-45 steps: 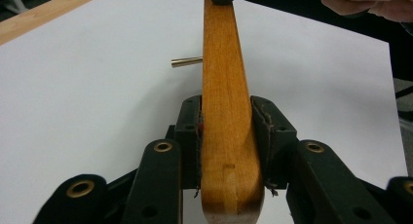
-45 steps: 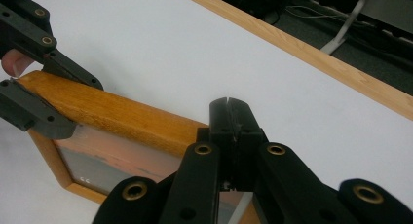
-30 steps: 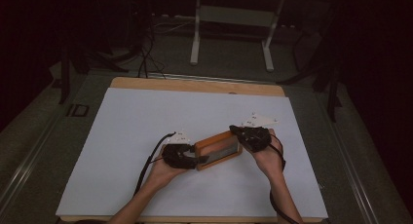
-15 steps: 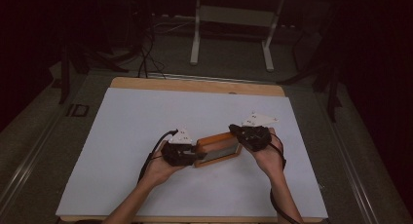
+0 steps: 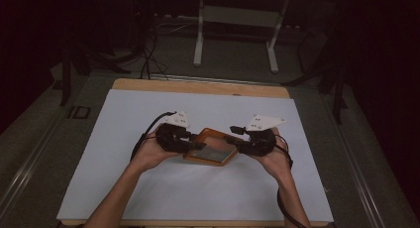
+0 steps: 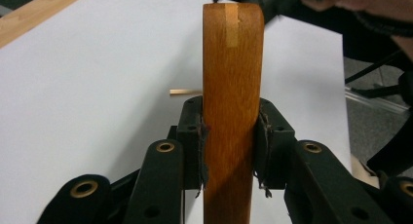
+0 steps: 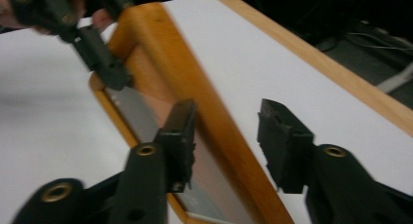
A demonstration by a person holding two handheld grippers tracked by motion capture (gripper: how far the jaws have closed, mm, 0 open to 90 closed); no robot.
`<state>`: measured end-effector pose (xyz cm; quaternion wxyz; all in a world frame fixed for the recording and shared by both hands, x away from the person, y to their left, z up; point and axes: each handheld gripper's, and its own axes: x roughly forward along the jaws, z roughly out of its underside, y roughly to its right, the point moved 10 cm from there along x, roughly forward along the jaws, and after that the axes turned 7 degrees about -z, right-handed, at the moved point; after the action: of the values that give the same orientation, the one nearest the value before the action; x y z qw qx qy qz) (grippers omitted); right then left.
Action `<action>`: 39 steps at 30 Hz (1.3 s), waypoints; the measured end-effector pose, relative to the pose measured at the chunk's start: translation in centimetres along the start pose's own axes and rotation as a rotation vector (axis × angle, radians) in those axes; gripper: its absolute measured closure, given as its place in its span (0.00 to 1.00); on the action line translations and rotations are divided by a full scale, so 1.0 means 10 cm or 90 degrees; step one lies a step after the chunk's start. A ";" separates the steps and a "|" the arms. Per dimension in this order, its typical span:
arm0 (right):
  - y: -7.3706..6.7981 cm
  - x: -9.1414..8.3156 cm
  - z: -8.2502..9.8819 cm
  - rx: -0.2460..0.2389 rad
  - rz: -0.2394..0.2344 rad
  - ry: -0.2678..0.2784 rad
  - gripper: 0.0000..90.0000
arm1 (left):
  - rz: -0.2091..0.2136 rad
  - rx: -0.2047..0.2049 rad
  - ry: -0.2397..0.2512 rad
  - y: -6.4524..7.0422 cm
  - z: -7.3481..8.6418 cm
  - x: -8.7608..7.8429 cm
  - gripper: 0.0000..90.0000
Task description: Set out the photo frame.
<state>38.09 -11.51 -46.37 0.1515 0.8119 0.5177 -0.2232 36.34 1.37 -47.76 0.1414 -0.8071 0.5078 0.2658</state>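
Note:
An orange-brown wooden tray (image 5: 210, 147) with a grey floor is held a little above the white sheet, between both hands. My left gripper (image 5: 195, 144) is shut on the tray's left rim. In the left gripper view that rim (image 6: 231, 63) stands upright, pinched between the pads (image 6: 192, 136). My right gripper (image 5: 237, 141) is at the tray's right end. In the right gripper view it (image 7: 226, 136) is open and straddles the rim (image 7: 195, 87): one jaw is inside the tray and the other stands off the outer wall. The left gripper (image 7: 104, 63) grips the far end.
A white sheet (image 5: 148, 188) covers the wooden table, whose bare edge (image 5: 198, 85) shows at the far side. A small pale stick (image 6: 185, 92) pokes out from behind the tray. Beyond the table are metal desk legs (image 5: 199, 34) and floor cables (image 5: 146, 54).
The tray has turned from standing more on edge to lying flatter between the hands. The left hand has moved up and away from the person; the right hand has stayed about where it was.

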 end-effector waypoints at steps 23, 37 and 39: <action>-0.15 0.15 0.08 -0.026 -0.112 -0.014 0.72 | -0.011 -0.005 0.049 -0.12 -0.15 0.07 0.63; -0.11 -0.02 0.22 -0.014 -0.074 -0.002 0.76 | -0.008 -0.140 0.143 -0.39 0.00 0.07 0.38; -0.11 -0.04 0.24 -0.010 -0.071 0.000 0.76 | -0.001 -0.145 0.149 -0.39 0.03 0.10 0.37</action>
<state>36.44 -12.52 -48.22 0.1455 0.7806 0.5637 -0.2275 40.05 2.53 -48.76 -0.0113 -0.8437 0.4869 0.2258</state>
